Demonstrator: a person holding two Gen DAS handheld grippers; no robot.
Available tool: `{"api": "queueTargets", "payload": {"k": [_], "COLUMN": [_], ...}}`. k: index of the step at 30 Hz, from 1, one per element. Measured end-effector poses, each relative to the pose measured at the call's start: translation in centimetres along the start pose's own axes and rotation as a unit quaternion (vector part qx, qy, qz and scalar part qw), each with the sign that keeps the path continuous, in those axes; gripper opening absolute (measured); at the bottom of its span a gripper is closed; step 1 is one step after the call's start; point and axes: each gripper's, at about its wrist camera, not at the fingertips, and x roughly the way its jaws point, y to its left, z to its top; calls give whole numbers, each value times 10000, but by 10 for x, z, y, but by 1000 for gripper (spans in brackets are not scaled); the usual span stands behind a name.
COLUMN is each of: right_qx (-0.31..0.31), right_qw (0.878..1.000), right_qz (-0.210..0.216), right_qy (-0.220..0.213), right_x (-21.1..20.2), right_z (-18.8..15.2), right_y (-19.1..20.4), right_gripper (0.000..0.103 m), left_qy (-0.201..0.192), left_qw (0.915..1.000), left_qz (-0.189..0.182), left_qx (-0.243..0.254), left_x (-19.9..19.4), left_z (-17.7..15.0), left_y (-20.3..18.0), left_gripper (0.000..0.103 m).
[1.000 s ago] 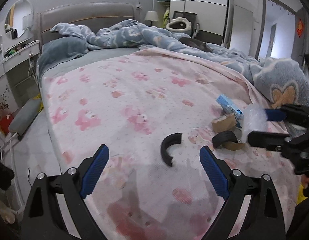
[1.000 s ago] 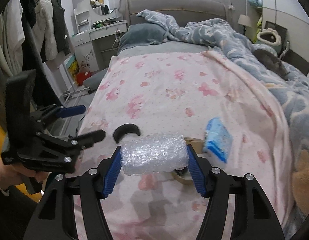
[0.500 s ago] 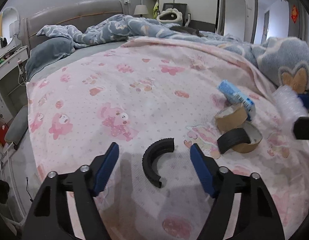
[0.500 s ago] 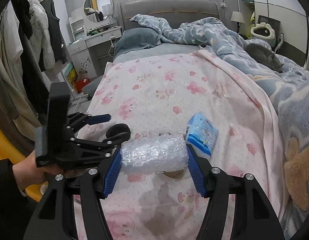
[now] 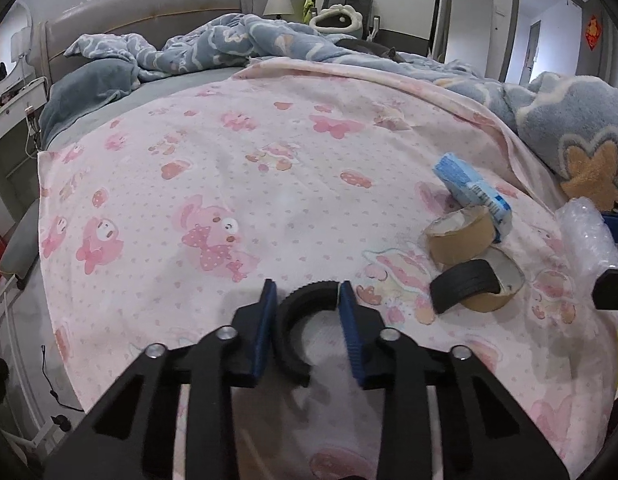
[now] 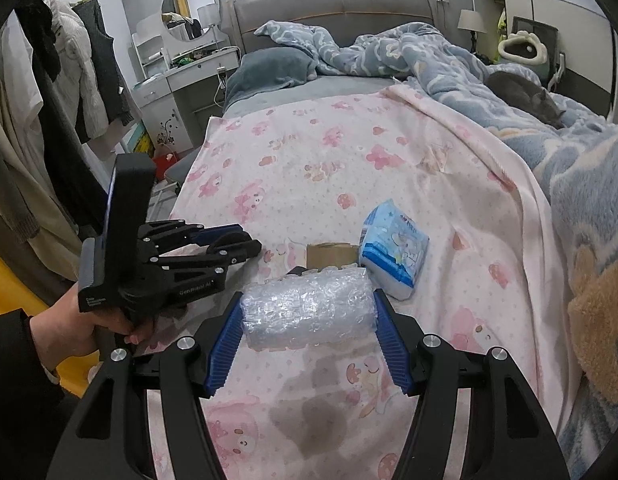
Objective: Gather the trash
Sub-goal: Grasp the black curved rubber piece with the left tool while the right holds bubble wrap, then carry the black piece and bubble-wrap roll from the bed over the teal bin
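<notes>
Black curved plastic piece lies on the pink bedspread between the closing jaws of the left gripper, pads at its sides; right gripper clamped on a bubble-wrap roll; tape rolls and blue packet nearby.

A bed is carrying everything, its pink cartoon-print sheet lying spread toward the foot edge. Near that edge, a black curved piece, two brown tape rolls and a blue tissue pack are resting on the sheet. A blue blanket is lying rumpled toward the headboard and along the right edge.
</notes>
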Motion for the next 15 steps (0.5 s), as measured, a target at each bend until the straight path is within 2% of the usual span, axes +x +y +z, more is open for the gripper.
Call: {"api": "queueTargets", "payload": {"k": [13,15], "right_qx": [49,78], "right_qw": [10000,9999], "right_qz": [-41,-88], "right_qy": [22,44], "right_x": [-1,-2], "right_z": [1,-2], "right_y": [18,20], "right_gripper": [64,64], "left_qy": [-128,-116], "left_qw": [9996,9997], "left_qz": [-4,1], "left_qx": [-236,-237], "left_x": [-40,-45], "left_z": [-9,-12], "left_y": [1,1], "left_gripper": [27,12]}}
